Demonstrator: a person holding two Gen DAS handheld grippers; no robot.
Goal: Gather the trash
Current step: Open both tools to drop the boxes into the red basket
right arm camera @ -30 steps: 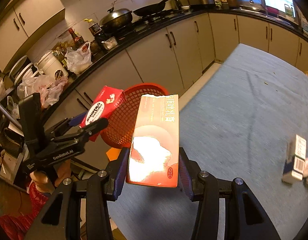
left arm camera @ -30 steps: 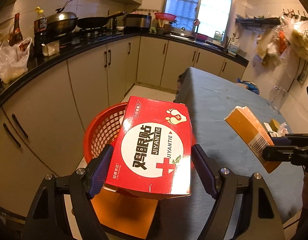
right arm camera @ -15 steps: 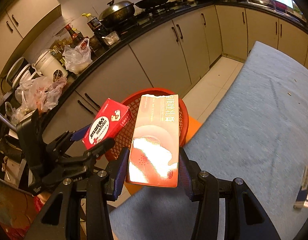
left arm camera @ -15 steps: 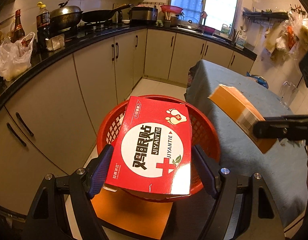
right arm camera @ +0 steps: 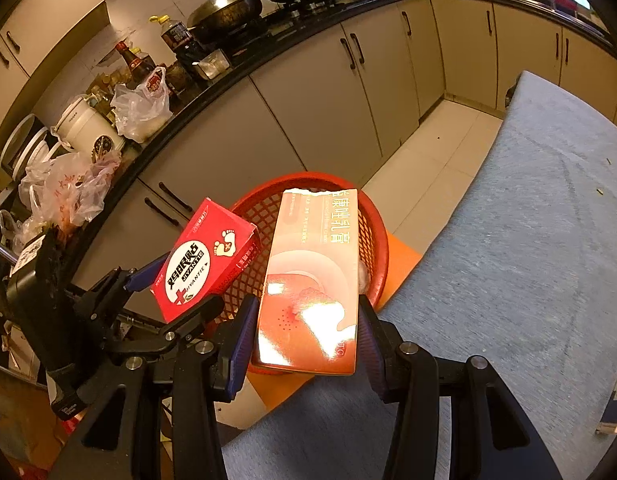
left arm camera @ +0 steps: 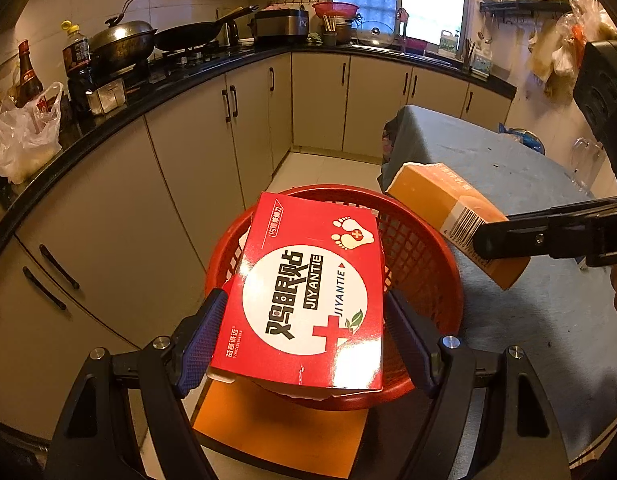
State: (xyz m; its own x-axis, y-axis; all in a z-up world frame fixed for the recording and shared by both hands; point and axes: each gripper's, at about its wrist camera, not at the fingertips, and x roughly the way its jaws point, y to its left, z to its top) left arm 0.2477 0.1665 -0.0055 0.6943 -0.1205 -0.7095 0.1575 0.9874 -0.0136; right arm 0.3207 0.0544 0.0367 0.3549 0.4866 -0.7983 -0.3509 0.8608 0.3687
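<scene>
My left gripper is shut on a red JIYANTIE box and holds it right above the red mesh basket. My right gripper is shut on a long orange-pink carton and holds it over the basket's table-side rim. In the right wrist view the red box and left gripper hang at the basket's left. In the left wrist view the carton and right gripper come in from the right.
The basket stands on an orange stool between the cabinets and the blue-clothed table. A small box lies at the table's right edge. The counter holds pans, bottles and plastic bags.
Both grippers have moved in over the basket with their boxes. The basket now sits directly under the red box, and the carton has come to its rim.
</scene>
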